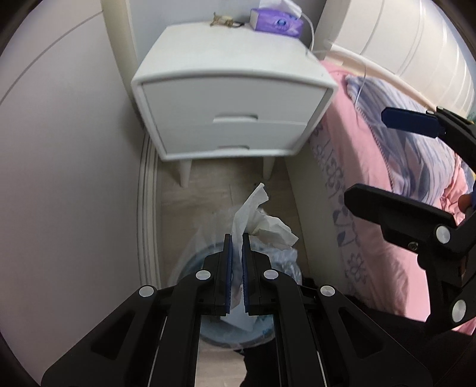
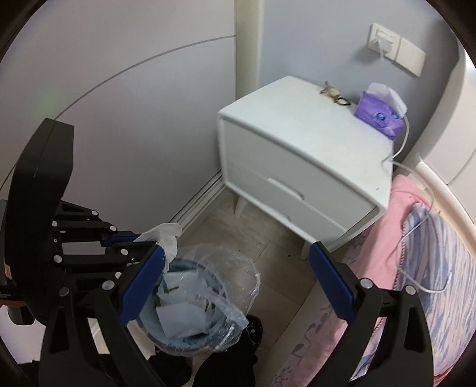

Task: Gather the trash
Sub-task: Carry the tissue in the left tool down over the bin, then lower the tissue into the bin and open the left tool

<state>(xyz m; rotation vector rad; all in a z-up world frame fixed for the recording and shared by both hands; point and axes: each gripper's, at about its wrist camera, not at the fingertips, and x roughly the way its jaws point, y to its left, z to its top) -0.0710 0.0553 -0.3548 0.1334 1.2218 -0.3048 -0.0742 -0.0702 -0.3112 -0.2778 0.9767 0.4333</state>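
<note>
My left gripper [image 1: 237, 238] is shut on a crumpled white tissue [image 1: 261, 220], which sticks out past its blue pads. It hangs right above a small bin [image 1: 190, 265] lined with a clear plastic bag. In the right wrist view the same left gripper [image 2: 134, 239] holds the tissue [image 2: 166, 235] over the bin's [image 2: 205, 300] left rim; paper scraps lie inside. My right gripper [image 2: 235, 268] stands open and empty, its blue pads wide apart on either side of the bin. In the left wrist view the right gripper [image 1: 369, 153] shows at the right, over the bed.
A white two-drawer nightstand [image 1: 232, 98] stands behind the bin, with a purple tissue pack [image 1: 276, 22] and a small item on top. A bed with pink and striped bedding [image 1: 386, 166] is close on the right. A grey wall [image 1: 65, 143] closes the left. A white cable [image 2: 416, 238] trails onto the bed.
</note>
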